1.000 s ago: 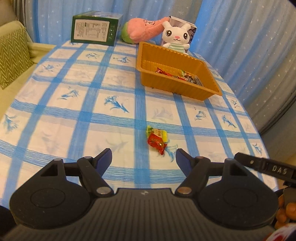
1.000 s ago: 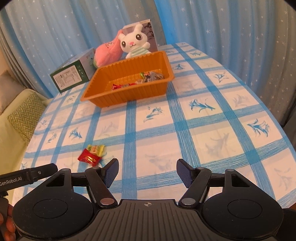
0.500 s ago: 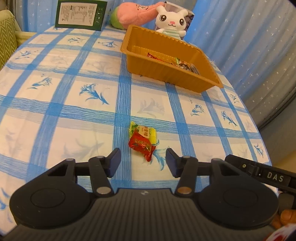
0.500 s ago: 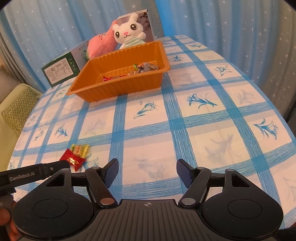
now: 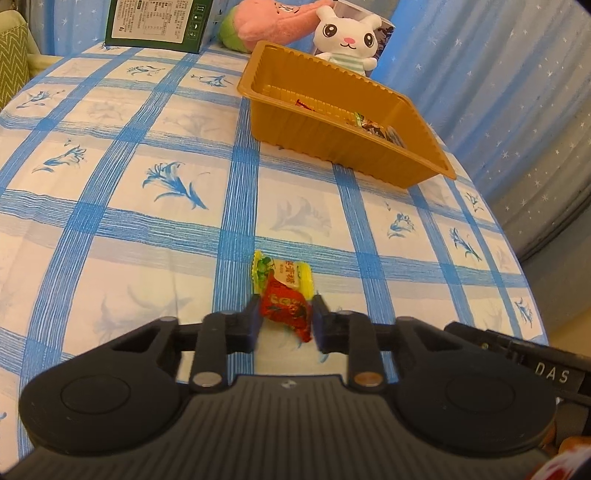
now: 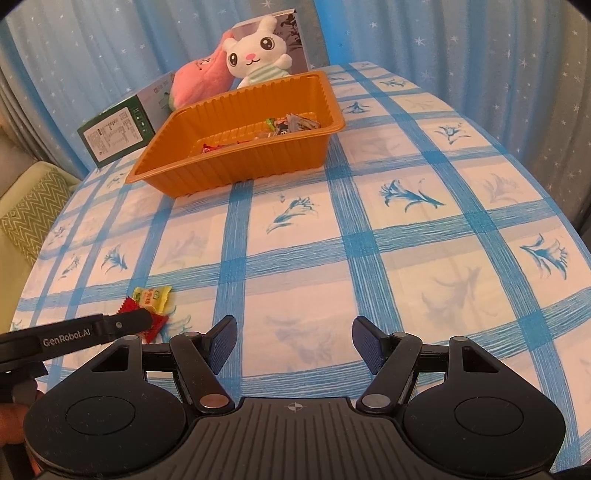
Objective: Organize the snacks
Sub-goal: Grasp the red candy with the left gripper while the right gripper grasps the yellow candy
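A red candy [image 5: 284, 308] lies on the blue-checked tablecloth, overlapping a yellow candy [image 5: 284, 271] just beyond it. My left gripper [image 5: 285, 314] is closing, its jaws at either side of the red candy with the pads against the wrapper. From the right wrist view the same red candy [image 6: 157, 325] and yellow candy [image 6: 151, 295] sit at the lower left, with a left finger [image 6: 129, 321] across the red one. My right gripper [image 6: 293, 343] stands open over bare cloth, nothing between its fingers. The orange tray [image 5: 332, 136] further back holds several wrapped snacks.
Behind the tray stand a green box [image 5: 155, 22], a pink plush [image 5: 266, 22] and a white bunny plush [image 5: 347, 37]. Blue star curtains close off the back and right. A green cushion [image 6: 29, 214] lies past the table's left edge.
My left gripper came forward and down to the red candy and its jaws narrowed around it. The right gripper sank a little and stayed open.
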`<state>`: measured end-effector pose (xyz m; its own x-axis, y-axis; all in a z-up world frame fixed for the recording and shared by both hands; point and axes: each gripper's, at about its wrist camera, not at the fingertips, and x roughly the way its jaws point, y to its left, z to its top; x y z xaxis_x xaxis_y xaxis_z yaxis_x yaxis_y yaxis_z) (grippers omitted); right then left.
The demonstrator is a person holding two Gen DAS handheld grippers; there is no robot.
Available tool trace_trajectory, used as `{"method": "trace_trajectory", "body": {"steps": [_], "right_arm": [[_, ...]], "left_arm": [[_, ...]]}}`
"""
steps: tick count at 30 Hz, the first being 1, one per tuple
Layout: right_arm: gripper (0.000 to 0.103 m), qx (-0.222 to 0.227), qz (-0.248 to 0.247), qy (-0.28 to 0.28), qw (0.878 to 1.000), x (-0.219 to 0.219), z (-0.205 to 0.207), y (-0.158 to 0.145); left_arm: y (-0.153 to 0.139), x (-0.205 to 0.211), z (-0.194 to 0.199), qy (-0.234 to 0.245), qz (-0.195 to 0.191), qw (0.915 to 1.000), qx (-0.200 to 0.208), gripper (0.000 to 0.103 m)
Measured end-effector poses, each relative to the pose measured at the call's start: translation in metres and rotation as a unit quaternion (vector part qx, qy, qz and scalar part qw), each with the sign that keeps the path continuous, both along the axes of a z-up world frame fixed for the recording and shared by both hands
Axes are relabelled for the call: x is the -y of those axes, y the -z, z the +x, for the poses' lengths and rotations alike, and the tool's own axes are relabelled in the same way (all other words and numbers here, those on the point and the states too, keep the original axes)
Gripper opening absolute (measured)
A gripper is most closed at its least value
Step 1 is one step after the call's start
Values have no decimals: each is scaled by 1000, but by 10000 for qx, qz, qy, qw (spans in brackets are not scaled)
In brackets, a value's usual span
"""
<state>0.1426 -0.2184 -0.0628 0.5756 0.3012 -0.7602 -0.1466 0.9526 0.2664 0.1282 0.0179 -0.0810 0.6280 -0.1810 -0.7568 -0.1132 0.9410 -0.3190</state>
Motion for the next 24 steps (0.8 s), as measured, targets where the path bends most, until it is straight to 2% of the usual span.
{"method": "trace_trajectory", "body": {"steps": [6, 13, 17, 24], "right_arm": [[69, -16, -57, -218, 9997, -14, 2, 1], [69, 92, -200, -1095, 9937, -56, 4, 9], [69, 392, -457, -1722, 9832, -88, 6, 15], [69, 914, -1035, -2601, 9556, -130, 15, 26]], "left_arm": [[-6, -10, -9, 59, 150, 9999, 50, 14], [-19, -44, -20, -176, 376, 9991, 46, 12], [-25, -63, -20, -305, 333, 9990, 64, 11], [-21, -79, -19, -358, 2, 9994, -3, 11]]}}
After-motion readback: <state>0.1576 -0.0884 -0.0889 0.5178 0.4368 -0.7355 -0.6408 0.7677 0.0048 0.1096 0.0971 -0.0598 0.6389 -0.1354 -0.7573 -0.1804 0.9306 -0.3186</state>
